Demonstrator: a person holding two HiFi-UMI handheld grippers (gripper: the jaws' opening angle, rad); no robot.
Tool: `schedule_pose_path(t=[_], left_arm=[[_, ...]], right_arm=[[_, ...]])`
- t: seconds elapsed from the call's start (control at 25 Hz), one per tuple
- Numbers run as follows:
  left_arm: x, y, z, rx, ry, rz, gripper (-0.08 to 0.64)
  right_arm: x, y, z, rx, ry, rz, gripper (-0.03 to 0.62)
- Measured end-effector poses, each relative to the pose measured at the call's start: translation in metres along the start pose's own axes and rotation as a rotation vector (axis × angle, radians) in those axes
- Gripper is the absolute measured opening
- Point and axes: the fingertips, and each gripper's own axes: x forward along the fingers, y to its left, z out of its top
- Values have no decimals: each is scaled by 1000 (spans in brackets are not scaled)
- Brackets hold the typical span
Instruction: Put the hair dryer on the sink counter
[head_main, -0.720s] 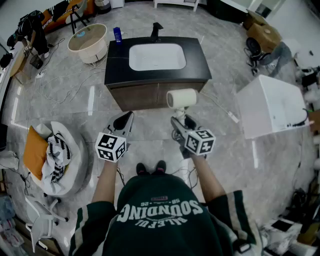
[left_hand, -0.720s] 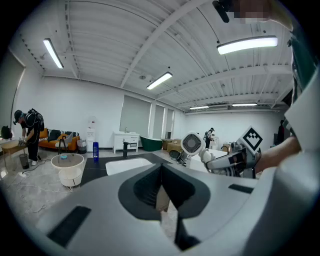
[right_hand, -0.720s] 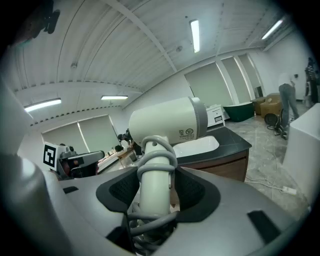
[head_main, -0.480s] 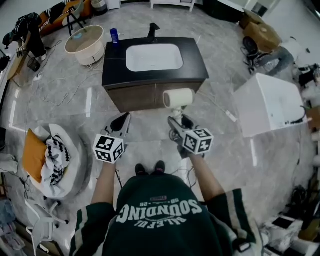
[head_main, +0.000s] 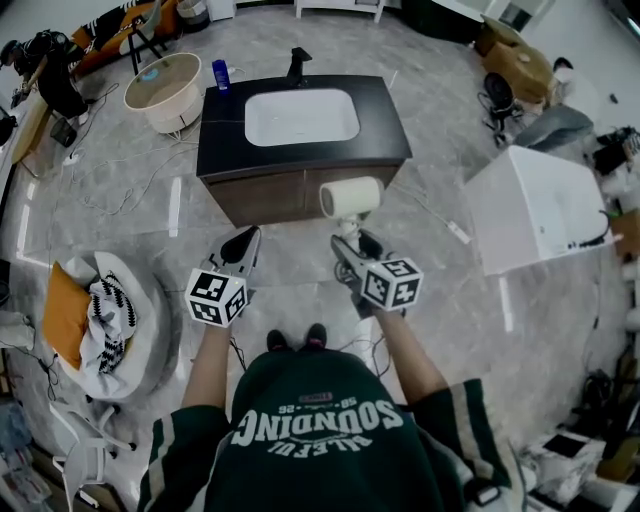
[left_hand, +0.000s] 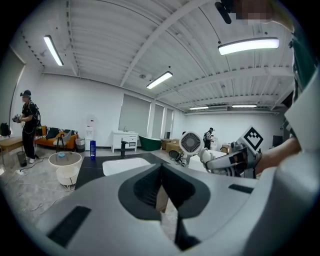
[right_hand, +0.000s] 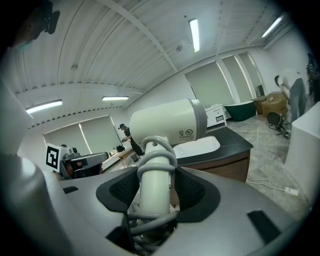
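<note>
Holding: right gripper (head_main: 350, 250), jaws spread wide and clamped on the handle of the dryer (head_main: 350, 197), cord (right_hand: 150, 170) coiled round that handle.
Handle axis: along the jaws, running forward and up from them.
Barrel: crosswise at the handle's far end, long axis left to right (grilled round end faces the left gripper, the other end points away to the right).
Dryer's place: in the air just ahead of the right jaws, off the counter (head_main: 385, 125), which lies farther ahead with a basin (head_main: 300, 117) in its middle.
Left gripper (head_main: 243, 243): beside the right one, to its left, jaws pressed together, nothing between them.
</note>
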Motion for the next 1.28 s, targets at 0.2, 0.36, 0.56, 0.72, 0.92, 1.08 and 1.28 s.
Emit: schedule_pose_path(t=[0.2, 0.36, 0.56, 0.72, 0.92, 1.08, 1.28], left_arm=[[13, -7, 3, 10, -2, 10, 2], [22, -8, 5, 7, -5, 24, 2], [39, -4, 4, -11, -4, 32, 2], [63, 7, 7, -12, 0, 22, 2], [104, 30, 10, -23, 10, 3, 2], [144, 59, 19, -29, 13, -17, 2], [194, 100, 33, -33, 20, -43, 2]], right_arm=[[-4, -16, 5, -11, 4, 6, 216], [-4, -26, 9, -6, 6, 13, 216], [2, -43, 10, -5, 21, 12, 216], [18, -58, 21, -4, 22, 10, 216], [48, -80, 40, 8, 22, 0, 216], [81, -100, 59, 18, 24, -11, 216], [128, -122, 86, 36, 28, -33, 216]])
